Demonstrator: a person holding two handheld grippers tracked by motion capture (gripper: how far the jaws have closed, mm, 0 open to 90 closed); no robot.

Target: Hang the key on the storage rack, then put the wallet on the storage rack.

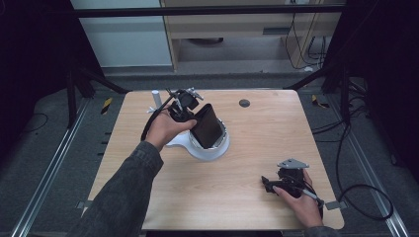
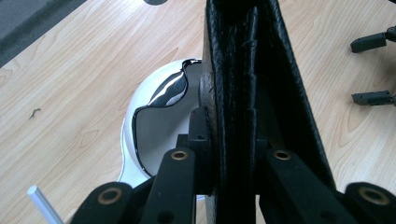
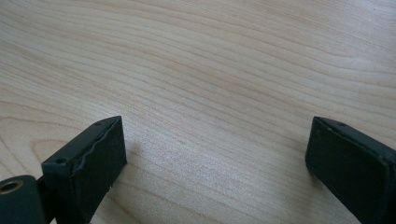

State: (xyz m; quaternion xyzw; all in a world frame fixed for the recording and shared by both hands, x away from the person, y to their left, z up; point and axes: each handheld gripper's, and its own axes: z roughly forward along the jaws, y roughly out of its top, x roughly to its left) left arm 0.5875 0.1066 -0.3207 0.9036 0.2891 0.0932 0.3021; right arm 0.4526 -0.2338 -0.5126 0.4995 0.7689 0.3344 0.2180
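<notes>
My left gripper (image 1: 194,118) (image 2: 231,140) is shut on a black leather wallet (image 1: 207,127) (image 2: 243,88), gripping it by one end. The wallet stands tilted with its lower end inside a round white container (image 1: 211,151) (image 2: 140,107) near the middle of the wooden table (image 1: 257,148). In the left gripper view the container's shiny inner wall shows to the left of the wallet. My right gripper (image 1: 267,183) (image 3: 215,158) rests at the table's front right, open, with bare wood between its pads. Its two jaws also appear far off in the left gripper view (image 2: 371,70).
A small white upright cylinder (image 1: 155,97) stands at the table's back left, behind my left hand. A dark round grommet (image 1: 244,103) sits in the tabletop near the back edge. Cables (image 1: 356,192) trail off the table's right side.
</notes>
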